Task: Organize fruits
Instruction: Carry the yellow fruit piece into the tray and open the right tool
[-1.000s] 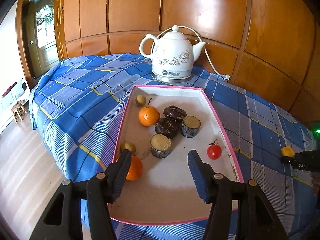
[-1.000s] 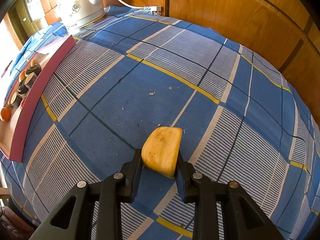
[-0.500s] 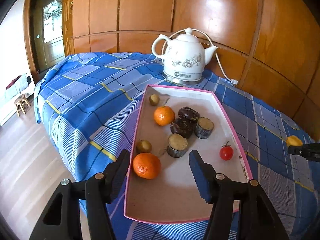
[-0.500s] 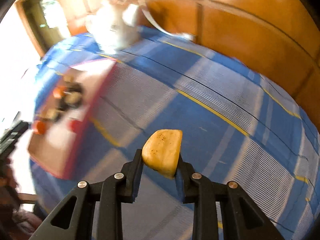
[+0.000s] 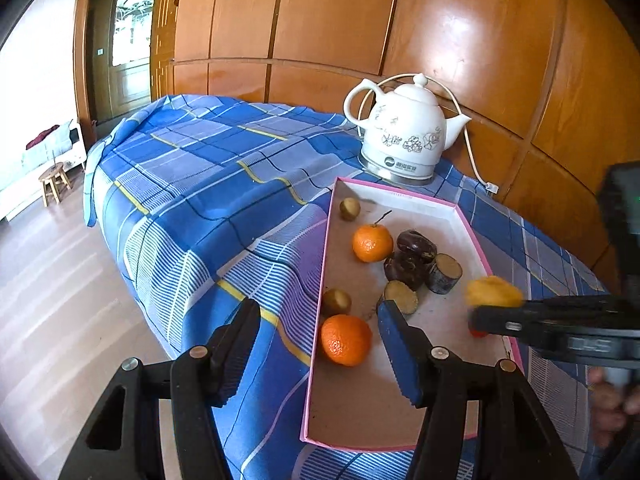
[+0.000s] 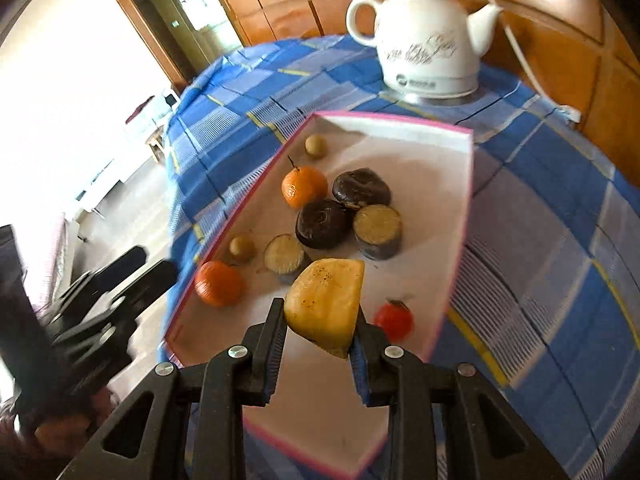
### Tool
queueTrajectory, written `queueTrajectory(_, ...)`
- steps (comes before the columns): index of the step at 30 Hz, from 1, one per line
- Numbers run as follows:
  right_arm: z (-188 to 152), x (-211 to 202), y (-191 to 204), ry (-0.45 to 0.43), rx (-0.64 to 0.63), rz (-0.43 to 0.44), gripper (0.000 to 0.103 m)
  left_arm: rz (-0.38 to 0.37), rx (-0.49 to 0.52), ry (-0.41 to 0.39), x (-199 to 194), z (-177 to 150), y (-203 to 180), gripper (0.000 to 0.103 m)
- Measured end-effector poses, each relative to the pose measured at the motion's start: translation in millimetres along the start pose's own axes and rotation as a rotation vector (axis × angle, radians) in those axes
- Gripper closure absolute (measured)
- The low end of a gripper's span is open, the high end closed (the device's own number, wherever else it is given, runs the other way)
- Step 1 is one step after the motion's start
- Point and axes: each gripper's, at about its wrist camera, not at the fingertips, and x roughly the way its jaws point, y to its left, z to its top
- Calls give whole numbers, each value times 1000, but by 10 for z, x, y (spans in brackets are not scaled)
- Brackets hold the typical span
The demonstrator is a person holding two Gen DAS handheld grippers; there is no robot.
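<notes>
My right gripper is shut on a yellow fruit piece and holds it in the air above the near right part of the pink-rimmed tray. The piece also shows in the left wrist view. The tray holds two oranges, two small brown fruits, dark round fruits, cut stalk pieces and a red tomato. My left gripper is open and empty, above the tray's near left edge.
A white electric kettle with its cord stands behind the tray on the blue checked cloth. Wooden wall panels rise behind. The table edge drops to a wooden floor at the left, with a small stool far off.
My right gripper has carried the yellow piece from the cloth on the right to above the tray. My left gripper has drifted left, still open.
</notes>
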Motion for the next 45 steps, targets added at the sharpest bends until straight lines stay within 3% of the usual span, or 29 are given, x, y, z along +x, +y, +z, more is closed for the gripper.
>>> queueTrajectory(7, 18, 322, -54, 41, 6, 1, 62, -1, -9, 10, 40, -19, 7, 41)
queueTrajectory(15, -184, 83, 109, 22, -80, 41, 62, -7, -8, 12, 46, -15, -13, 41)
queueTrajectory(18, -213, 169, 198, 35, -119, -16, 62, -9, -3, 11, 34, -15, -26, 41)
queueTrajectory(20, -207, 270, 203, 52, -128, -91, 70, -6, 2, 6, 20, -14, -34, 41)
queueTrajectory(21, -197, 312, 193, 57, -125, -102, 74, -6, 6, 4, 14, -14, -32, 41)
queueTrajectory(29, -6, 350, 174, -15, -108, -160, 74, -9, 14, 11, 27, -42, -71, 40)
queueTrajectory(36, 30, 481, 93, -2, -77, -152, 73, -20, 37, 18, 29, -82, -156, 40)
queueTrajectory(45, -81, 311, 63, -36, -33, -122, 69, -21, 50, 16, 7, -101, -195, 37)
